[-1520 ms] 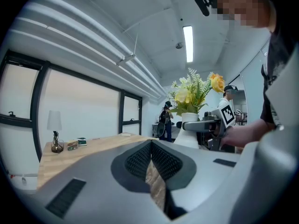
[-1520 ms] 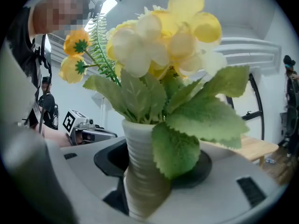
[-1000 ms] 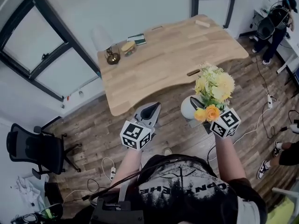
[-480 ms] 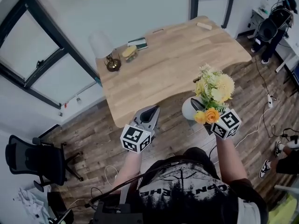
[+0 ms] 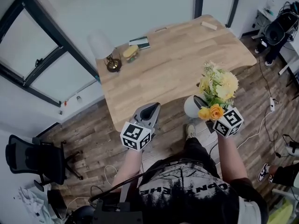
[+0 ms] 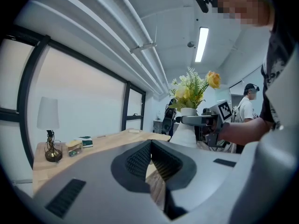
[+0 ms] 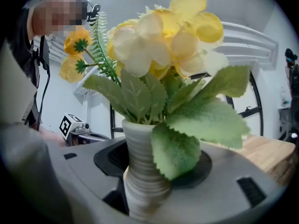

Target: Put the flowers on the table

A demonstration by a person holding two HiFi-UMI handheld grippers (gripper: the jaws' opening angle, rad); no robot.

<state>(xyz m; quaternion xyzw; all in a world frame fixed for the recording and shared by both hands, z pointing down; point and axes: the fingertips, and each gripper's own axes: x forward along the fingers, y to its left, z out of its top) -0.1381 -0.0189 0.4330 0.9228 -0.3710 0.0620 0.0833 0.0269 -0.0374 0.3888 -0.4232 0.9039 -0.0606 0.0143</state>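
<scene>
The yellow and white flowers (image 5: 218,84) stand in a ribbed white vase (image 5: 189,108), carried upright in the air just short of the wooden table's (image 5: 177,64) front edge. My right gripper (image 5: 199,105) is shut on the vase (image 7: 140,171), one finger on each side of its body, and the flowers (image 7: 163,36) fill the right gripper view. My left gripper (image 5: 148,112) is shut and holds nothing, its tips (image 6: 151,143) meeting near the table's front left corner. The left gripper view shows the vase (image 6: 186,130) and the right gripper (image 6: 202,121) to its right.
A table lamp (image 5: 106,50), a small jar (image 5: 129,51), a book (image 5: 139,42) and a wooden block (image 5: 209,25) sit along the table's far side. An office chair (image 5: 35,155) stands at left. Cables and a power strip (image 5: 272,104) lie on the floor at right.
Both grippers have moved toward the table, the right one carrying the vase of flowers. The table's front edge now lies closer to both. Neither gripper's jaws have changed.
</scene>
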